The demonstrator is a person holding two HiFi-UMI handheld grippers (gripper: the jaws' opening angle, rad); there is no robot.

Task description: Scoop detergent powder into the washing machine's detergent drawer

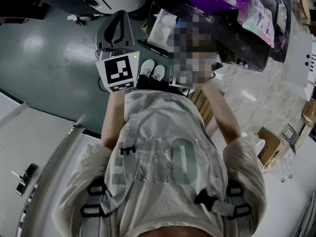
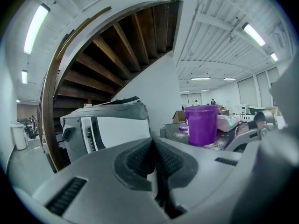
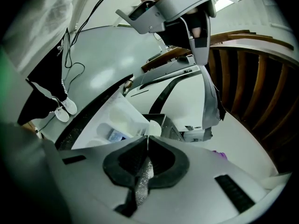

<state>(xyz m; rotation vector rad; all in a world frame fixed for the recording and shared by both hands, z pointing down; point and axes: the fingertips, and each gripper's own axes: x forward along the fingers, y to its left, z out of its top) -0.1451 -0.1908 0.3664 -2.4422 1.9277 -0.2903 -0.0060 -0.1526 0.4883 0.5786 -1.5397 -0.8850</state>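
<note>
Right gripper view: the right gripper (image 3: 147, 140) has its powder-dusted jaws pressed together on the thin handle of a small white plastic scoop (image 3: 153, 128). The handle is seen edge-on, and the bowl pokes out just past the tips.
Scoop load: the bowl faces away, so I cannot tell whether it carries powder.
Drawer: the white plastic detergent drawer (image 3: 117, 121) lies just beyond the scoop bowl and to its left, its compartments open upward.
Left gripper view: the left gripper (image 2: 153, 140) has its jaws closed with nothing between them. It looks toward a purple plastic bucket (image 2: 202, 124) on a dark table (image 2: 219, 143) strewn with powder, and no drawer shows in this view.
Deciding relation: the scoop's long axis runs straight out along the right jaws, and the drawer sits ahead and leftward. The right gripper is the nearer one and has the tool.
Likely move: carry the bowl forward-left over a compartment, then roll the wrist to tip it.
Risk: the handle is thin and the jaw pads are dusty, so it may twist in the grip and spill powder beside the drawer.
</note>
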